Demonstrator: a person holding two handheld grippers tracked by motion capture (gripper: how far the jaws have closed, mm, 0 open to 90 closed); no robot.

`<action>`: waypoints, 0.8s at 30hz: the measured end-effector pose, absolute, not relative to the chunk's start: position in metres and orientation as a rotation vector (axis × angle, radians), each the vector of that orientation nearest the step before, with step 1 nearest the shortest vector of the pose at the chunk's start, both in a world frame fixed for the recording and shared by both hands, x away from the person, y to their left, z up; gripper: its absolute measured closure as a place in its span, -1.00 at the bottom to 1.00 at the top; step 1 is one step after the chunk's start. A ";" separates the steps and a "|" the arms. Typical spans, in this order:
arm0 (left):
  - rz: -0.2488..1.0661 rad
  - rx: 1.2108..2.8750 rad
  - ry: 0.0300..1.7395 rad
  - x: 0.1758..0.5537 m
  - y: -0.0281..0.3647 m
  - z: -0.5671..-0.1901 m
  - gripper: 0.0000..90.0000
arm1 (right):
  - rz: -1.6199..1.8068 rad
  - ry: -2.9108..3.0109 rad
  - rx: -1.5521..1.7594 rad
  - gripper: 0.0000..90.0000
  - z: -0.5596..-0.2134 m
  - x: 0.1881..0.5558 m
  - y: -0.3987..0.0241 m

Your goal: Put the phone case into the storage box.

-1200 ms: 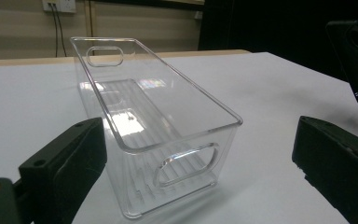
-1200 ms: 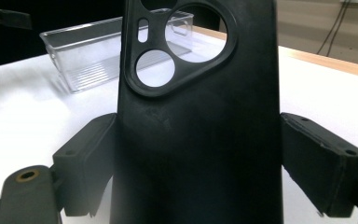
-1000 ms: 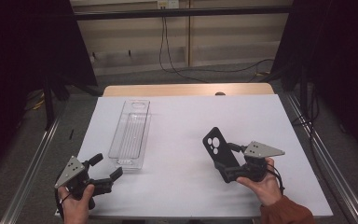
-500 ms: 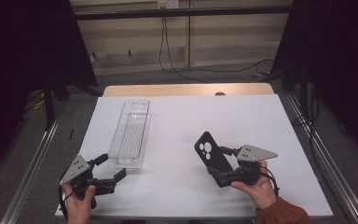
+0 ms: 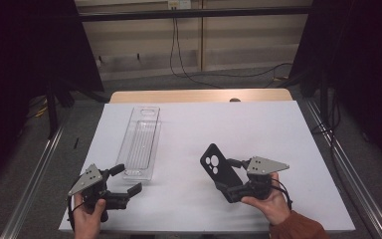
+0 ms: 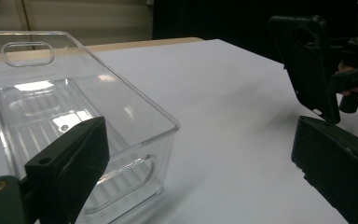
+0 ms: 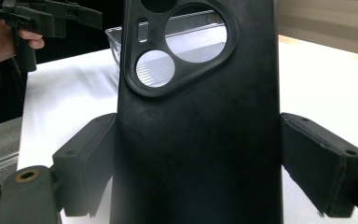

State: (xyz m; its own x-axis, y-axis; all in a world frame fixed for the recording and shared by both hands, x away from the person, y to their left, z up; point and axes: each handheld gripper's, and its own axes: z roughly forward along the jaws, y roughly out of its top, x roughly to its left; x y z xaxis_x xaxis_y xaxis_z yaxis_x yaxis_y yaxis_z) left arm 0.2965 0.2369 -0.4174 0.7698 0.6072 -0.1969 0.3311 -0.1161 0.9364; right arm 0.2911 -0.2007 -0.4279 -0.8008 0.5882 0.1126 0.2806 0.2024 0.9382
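Black phone case (image 5: pixel 218 168) stands pinched in the right gripper (image 5: pixel 235 178) near the table's (image 5: pixel 278 129) front edge; the left gripper (image 5: pixel 125 180), jaws spread, hovers by the clear bin (image 5: pixel 142 144).

Phone case (image 7: pixel 200 121) cut off at top and bottom edges in the right gripper view, and it hides most of the clear tray (image 7: pixel 121 35) behind it. In the left gripper view the right gripper (image 6: pixel 354 65) runs off the right edge, and the tray's near-left part sits behind a jaw. High view: small dark thing (image 5: pixel 235 99) at the far table edge, too small to tell.
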 end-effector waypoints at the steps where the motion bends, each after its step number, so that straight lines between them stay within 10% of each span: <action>1: 0.267 1.724 0.738 0.297 0.236 -0.417 -0.91 | 1.636 2.211 0.819 -0.68 -0.428 0.291 -0.200; 24: 0.145 1.732 0.576 0.297 0.196 -0.411 -0.95 | 1.667 2.243 0.786 -0.68 -0.427 0.290 -0.187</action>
